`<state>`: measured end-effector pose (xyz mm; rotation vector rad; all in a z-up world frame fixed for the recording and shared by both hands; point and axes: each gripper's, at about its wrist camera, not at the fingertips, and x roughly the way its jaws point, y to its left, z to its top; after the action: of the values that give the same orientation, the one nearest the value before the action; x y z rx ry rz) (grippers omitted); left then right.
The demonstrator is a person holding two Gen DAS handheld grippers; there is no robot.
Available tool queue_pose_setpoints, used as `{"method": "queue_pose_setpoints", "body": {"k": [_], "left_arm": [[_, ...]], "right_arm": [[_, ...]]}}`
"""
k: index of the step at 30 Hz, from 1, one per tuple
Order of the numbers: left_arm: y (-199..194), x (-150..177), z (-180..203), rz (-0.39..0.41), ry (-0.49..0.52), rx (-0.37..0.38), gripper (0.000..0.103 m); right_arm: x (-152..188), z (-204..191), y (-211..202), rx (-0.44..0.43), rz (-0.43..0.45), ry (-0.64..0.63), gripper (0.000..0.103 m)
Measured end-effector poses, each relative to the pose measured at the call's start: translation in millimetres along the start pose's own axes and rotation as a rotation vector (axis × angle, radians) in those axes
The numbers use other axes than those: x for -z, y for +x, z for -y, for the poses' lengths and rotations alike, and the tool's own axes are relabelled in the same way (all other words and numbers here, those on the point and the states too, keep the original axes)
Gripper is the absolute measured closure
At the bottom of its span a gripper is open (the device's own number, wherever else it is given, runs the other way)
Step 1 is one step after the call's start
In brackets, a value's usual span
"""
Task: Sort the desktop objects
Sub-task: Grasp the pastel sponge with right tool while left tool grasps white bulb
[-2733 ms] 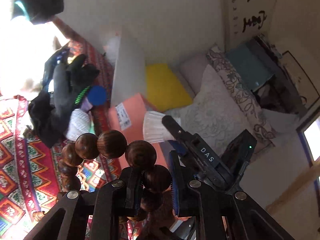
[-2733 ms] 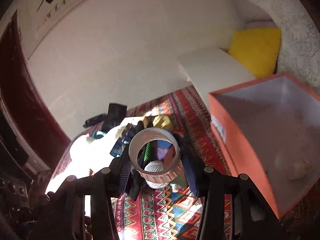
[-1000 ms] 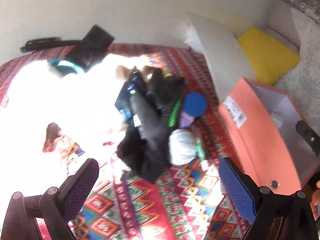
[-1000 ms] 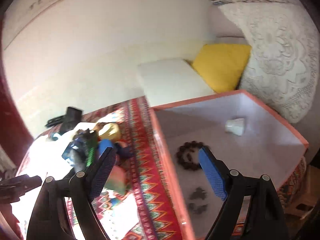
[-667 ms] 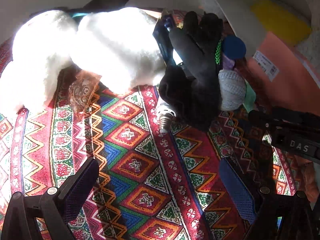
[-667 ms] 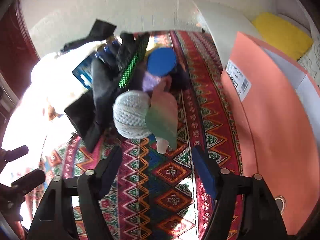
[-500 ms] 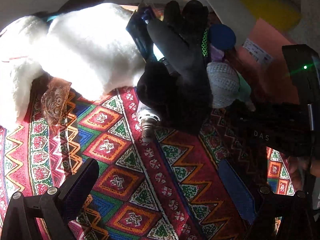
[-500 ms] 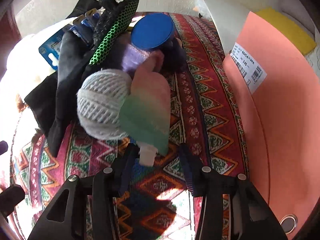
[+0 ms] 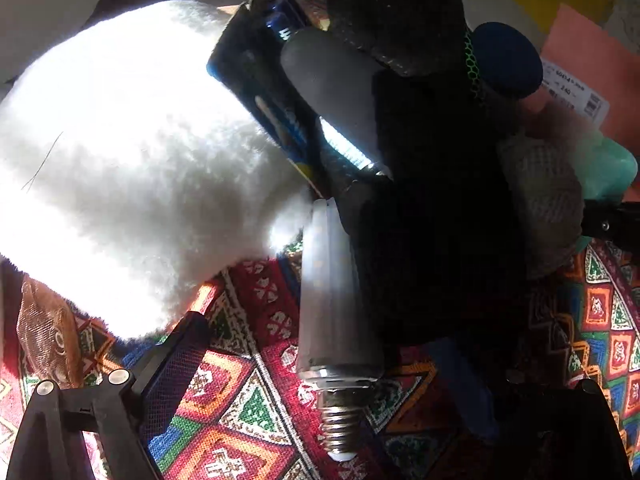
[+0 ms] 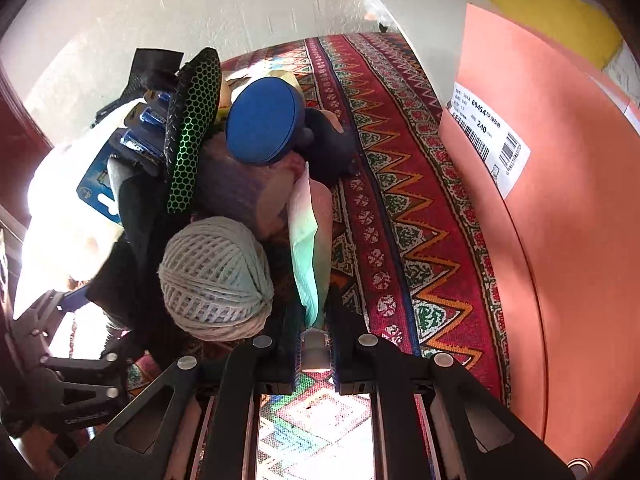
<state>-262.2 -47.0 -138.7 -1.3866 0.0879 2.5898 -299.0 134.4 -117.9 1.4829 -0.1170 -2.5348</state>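
Your right fingers (image 10: 348, 344) pinch the pouch (image 10: 310, 240) at its stiff cap; soft body, will flop. Left gripper (image 9: 332, 364) gapes around the bulb (image 9: 334, 292): fragile, take the base.

Both wrist cameras looked down at close range on the patterned cloth (image 9: 248, 396), the left one hard up against a bulb (image 9: 336, 300) at 6 o'clock, the right one facing 12 o'clock along an orange box (image 10: 560, 220), and both showed the ball of string (image 10: 216, 276) and blue lid (image 10: 264, 120).

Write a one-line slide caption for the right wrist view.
Right gripper shut on pink-green tube beside twine ball near orange box.
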Motion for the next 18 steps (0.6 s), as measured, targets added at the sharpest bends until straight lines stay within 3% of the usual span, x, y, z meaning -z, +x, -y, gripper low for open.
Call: {"method": "queue_pose_setpoints", "body": {"k": [1, 3, 4, 7, 12, 18], "left_arm": [[0.8, -1.1, 3.5, 0.006, 0.011, 0.000, 0.023], [-4.5, 1.2, 1.8, 0.012, -0.007, 0.010, 0.047], [-9.4, 3.7, -1.8, 0.012, -0.028, 0.018, 0.069], [-24.1, 12.0, -11.7, 0.013, -0.089, 0.037, 0.070], [-53.1, 37.9, -12.5, -0.001, -0.132, -0.019, 0.070], [-85.3, 80.7, 4.5, -0.035, -0.177, -0.017, 0.071]], "right_arm": [[0.4, 0.7, -1.4, -0.002, 0.001, 0.003, 0.092], [1.4, 2.0, -5.5, -0.007, 0.005, 0.008, 0.092], [2.1, 2.4, -9.7, -0.013, 0.012, 0.008, 0.092], [5.1, 0.6, -21.3, -0.035, 0.030, 0.006, 0.092], [11.9, -7.3, -38.6, -0.075, 0.052, 0.002, 0.092], [25.9, -18.9, -65.2, -0.113, 0.072, -0.014, 0.092]]}}
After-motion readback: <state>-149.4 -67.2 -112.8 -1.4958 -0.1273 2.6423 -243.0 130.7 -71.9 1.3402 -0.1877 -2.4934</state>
